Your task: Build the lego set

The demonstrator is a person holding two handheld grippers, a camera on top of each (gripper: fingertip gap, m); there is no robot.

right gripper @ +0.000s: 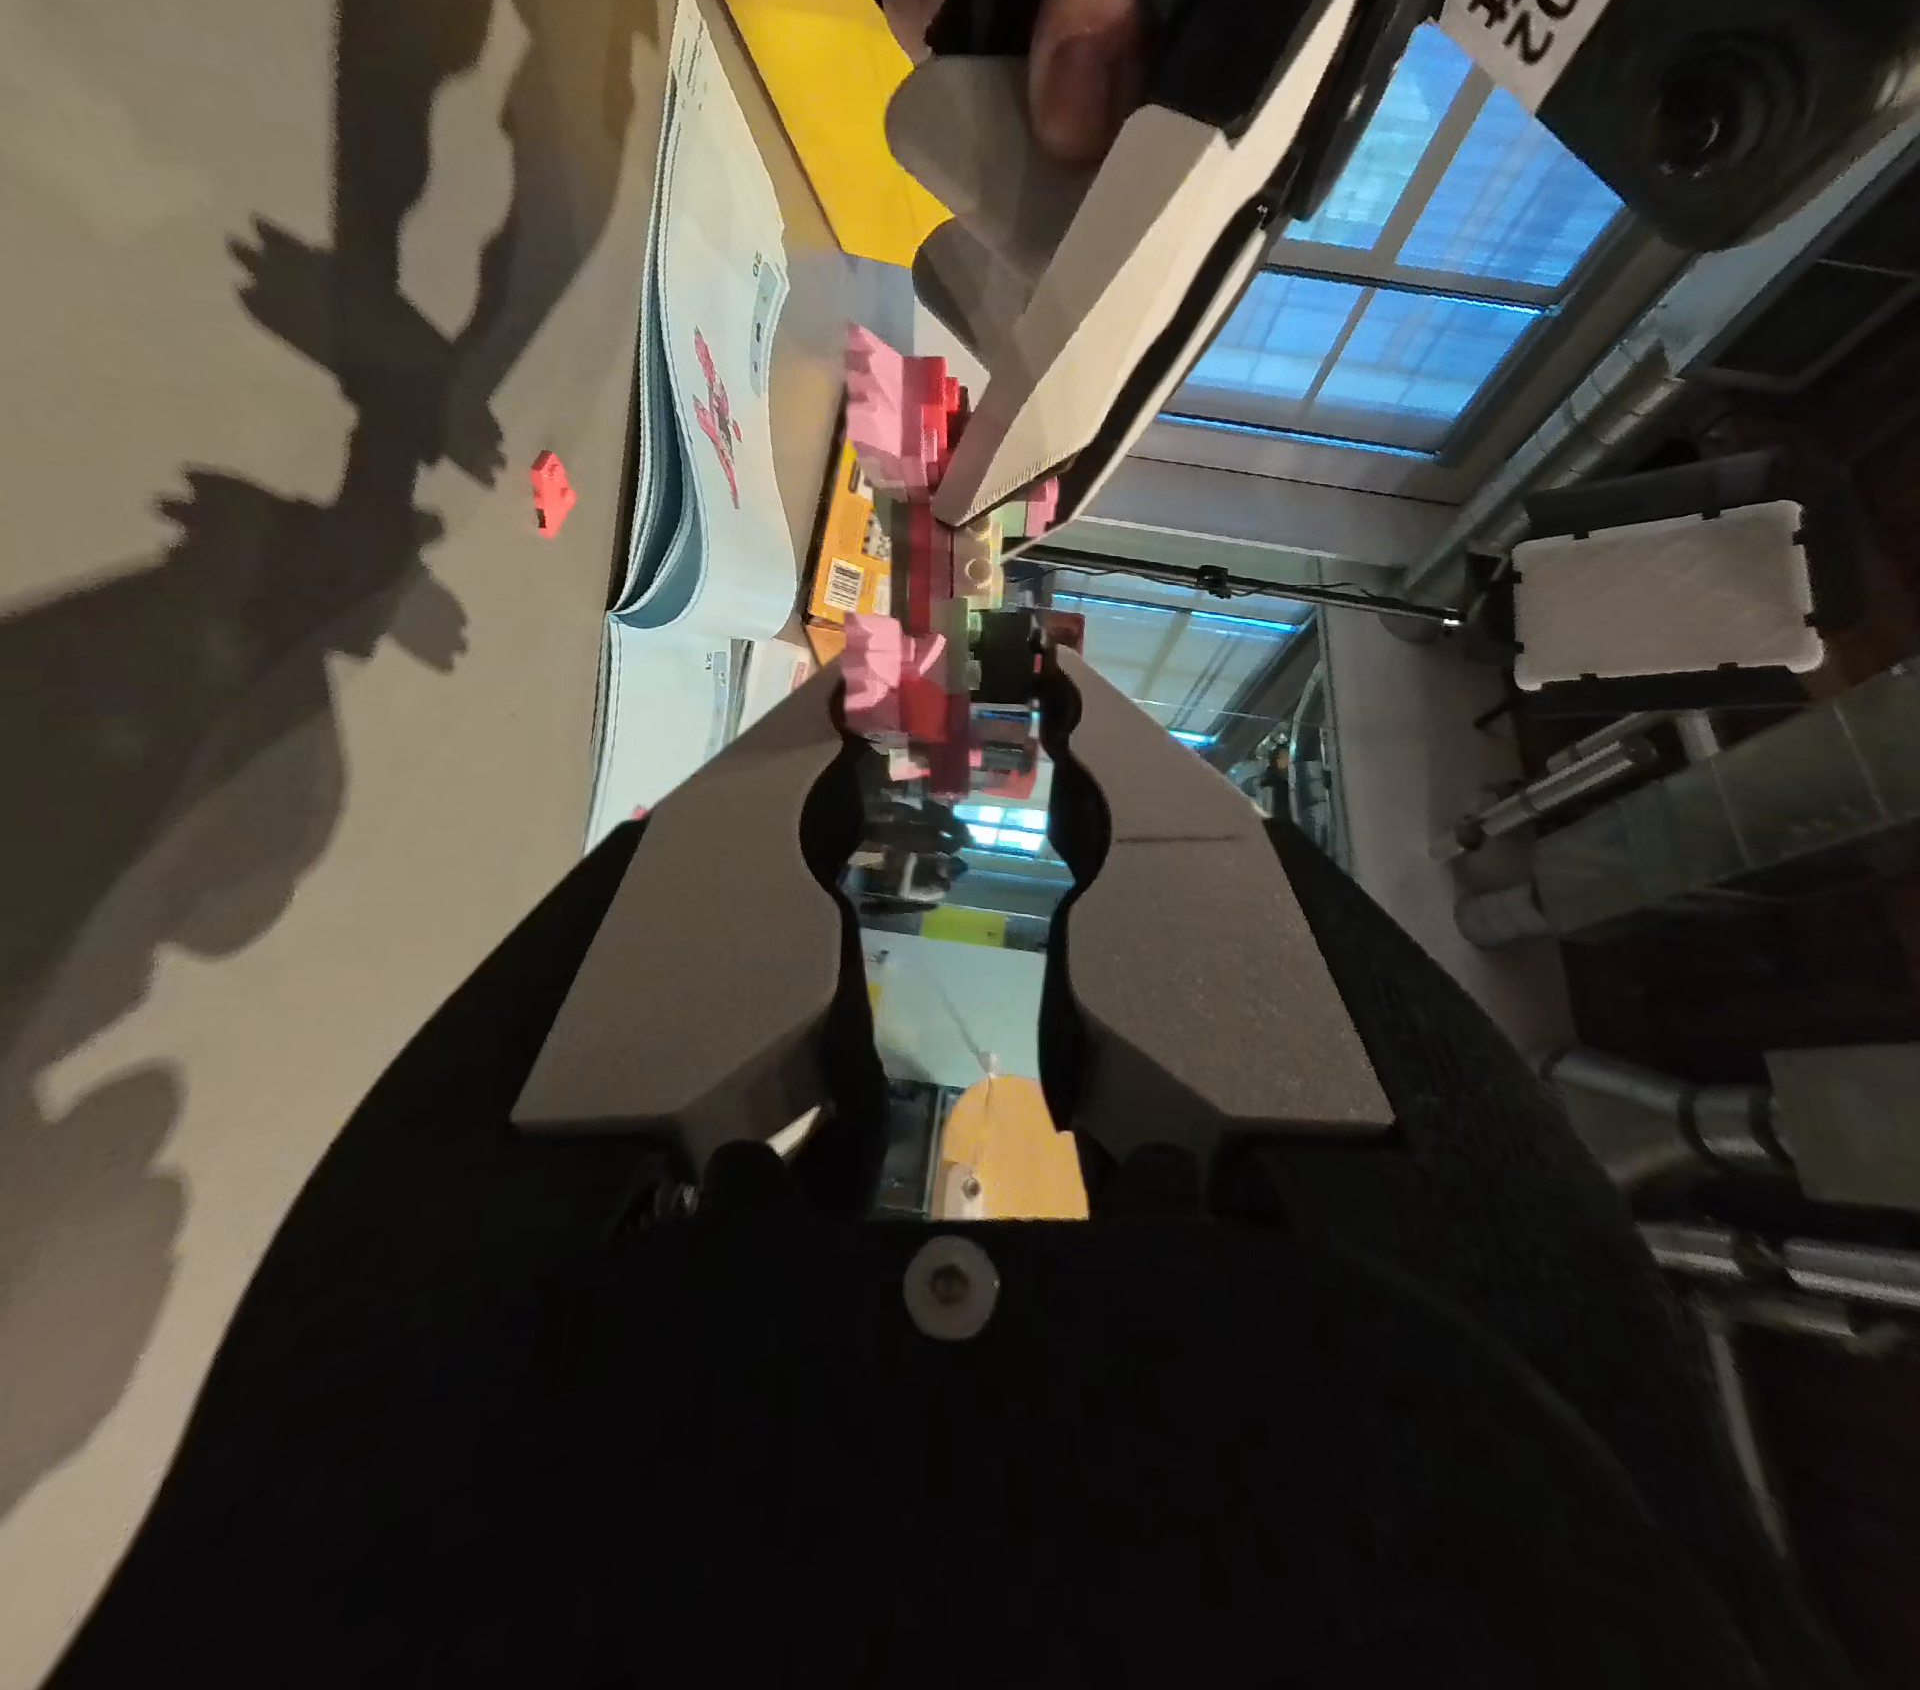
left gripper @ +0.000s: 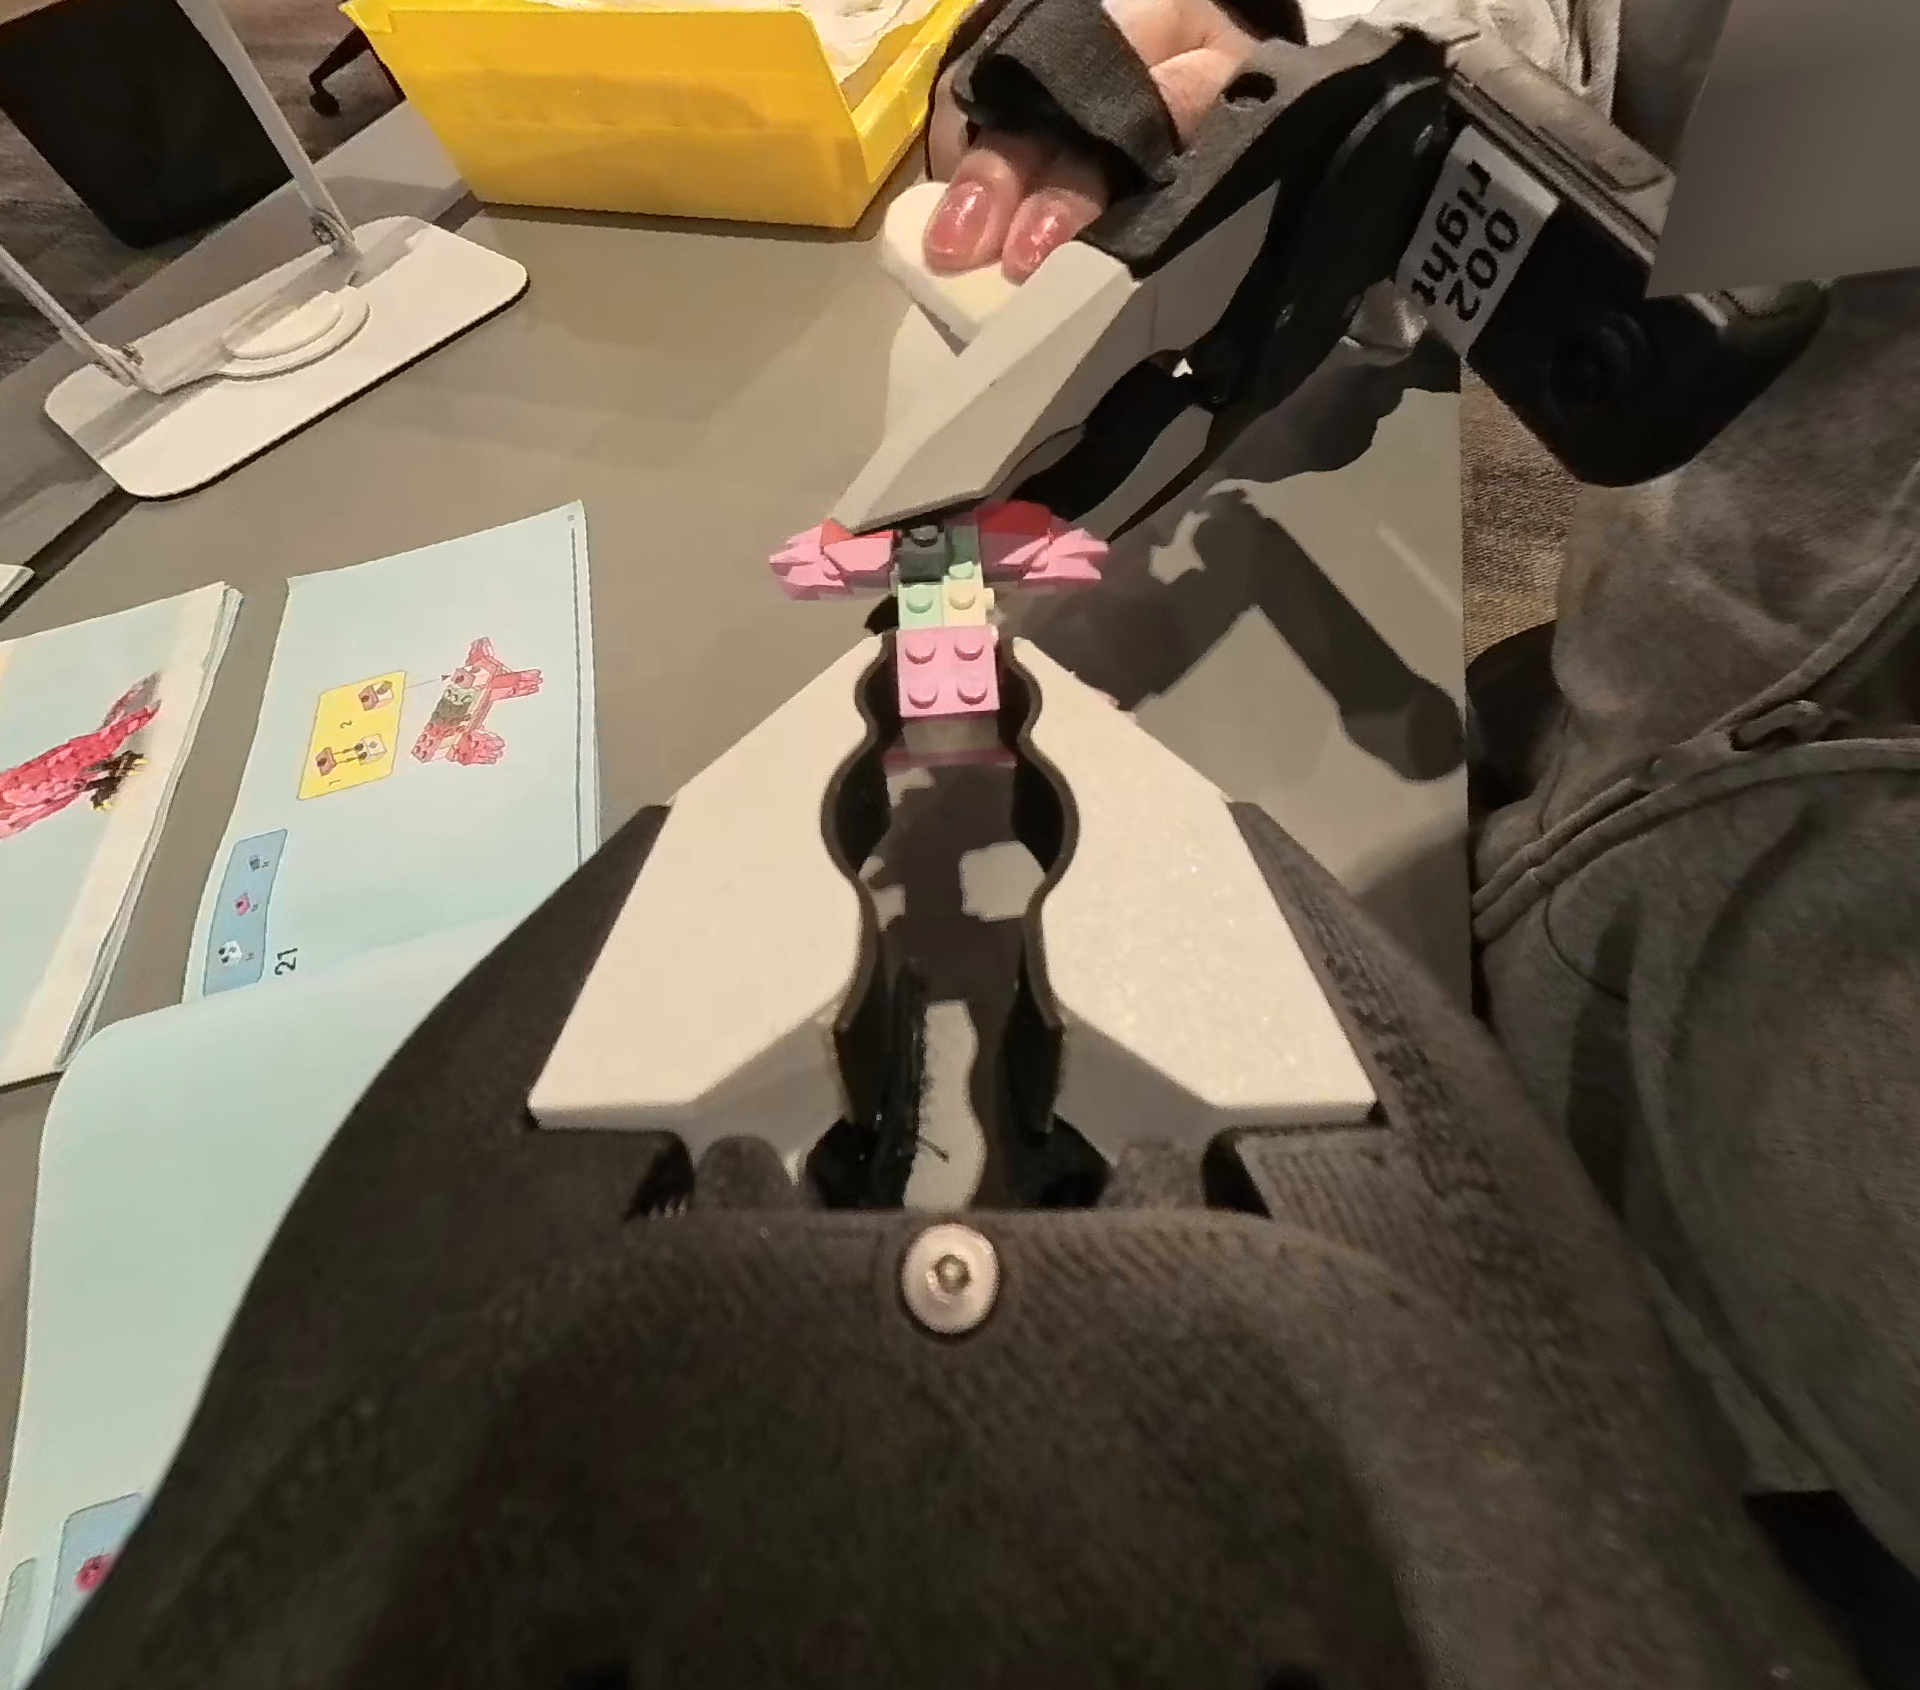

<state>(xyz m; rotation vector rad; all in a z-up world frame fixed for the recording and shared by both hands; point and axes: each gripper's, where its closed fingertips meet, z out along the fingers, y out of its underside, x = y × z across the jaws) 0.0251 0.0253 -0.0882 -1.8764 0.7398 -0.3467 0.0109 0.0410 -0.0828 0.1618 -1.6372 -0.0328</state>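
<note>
Pink lego model (left gripper: 940, 612) held in the air between both grippers, above the tabletop's (left gripper: 665, 414) near edge.
Left gripper (left gripper: 948, 684) fingers nearly closed on the pink tail plate; right gripper (right gripper: 951, 690) pinches the winged end. Loose red brick (right gripper: 549, 494) lies on the tabletop, beside the manual (left gripper: 416, 736). Keep both grips square, press straight along the studs, no twisting.

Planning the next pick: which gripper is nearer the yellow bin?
Right. The right gripper, gripping the lego model's far end, sits closer to the yellow bin; the left gripper holds the near end.
</note>
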